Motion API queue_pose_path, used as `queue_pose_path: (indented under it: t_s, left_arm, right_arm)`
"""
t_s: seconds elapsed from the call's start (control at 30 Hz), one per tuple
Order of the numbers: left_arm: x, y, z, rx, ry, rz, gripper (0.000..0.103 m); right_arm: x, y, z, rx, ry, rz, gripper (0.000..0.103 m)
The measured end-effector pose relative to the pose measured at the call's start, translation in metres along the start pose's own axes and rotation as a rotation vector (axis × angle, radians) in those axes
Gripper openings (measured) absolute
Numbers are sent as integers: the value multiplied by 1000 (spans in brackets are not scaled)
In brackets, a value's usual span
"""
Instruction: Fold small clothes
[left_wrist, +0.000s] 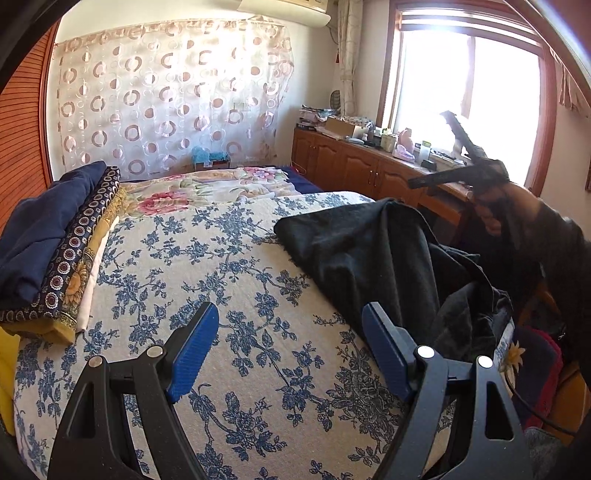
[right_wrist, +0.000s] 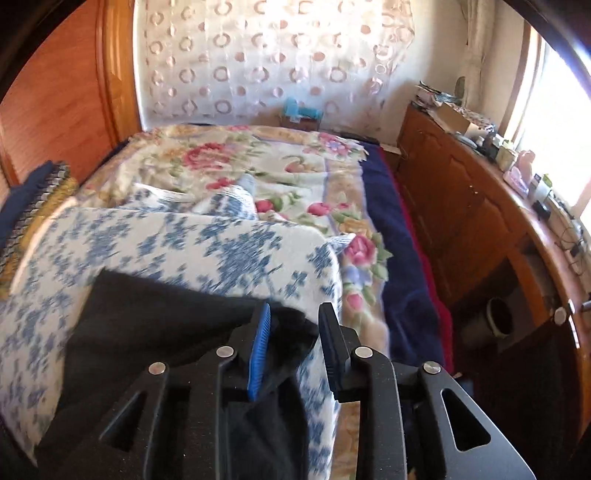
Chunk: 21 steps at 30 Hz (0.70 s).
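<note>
The black garment (left_wrist: 369, 251) lies bunched at the bed's (left_wrist: 229, 280) right edge, the left gripper (left_wrist: 290, 354) spread wide over bare cover, the right gripper (right_wrist: 293, 349) half-parted and pinching nothing, so a careless tug could drag it to the floor.

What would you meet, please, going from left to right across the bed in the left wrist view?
Stack of folded clothes → bare blue-flowered bedspread → black garment → right gripper, raised in a hand by the window.
</note>
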<state>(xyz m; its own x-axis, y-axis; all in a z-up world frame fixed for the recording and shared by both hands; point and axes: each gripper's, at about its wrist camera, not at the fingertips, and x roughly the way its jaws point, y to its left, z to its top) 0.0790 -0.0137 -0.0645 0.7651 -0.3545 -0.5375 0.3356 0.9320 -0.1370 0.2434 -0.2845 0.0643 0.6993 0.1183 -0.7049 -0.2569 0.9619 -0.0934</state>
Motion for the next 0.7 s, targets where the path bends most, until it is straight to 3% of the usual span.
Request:
queue_pose_path:
  t_s: [0.27, 0.4, 0.53, 0.7]
  left_arm:
    - [8, -11, -13, 21, 56, -36, 81]
    - [9, -20, -18, 30, 79, -92, 80]
    - [8, -31, -24, 28, 110, -168, 55]
    - [11, -46, -31, 46, 151, -243, 49]
  right_arm:
    - [-79, 16, -113, -15, -48, 132, 32]
    - [-96, 19, -147, 7, -37, 169, 32]
    - [-104, 26, -168, -22, -23, 171, 32]
    - [-99, 21, -168, -23, 0, 141, 32]
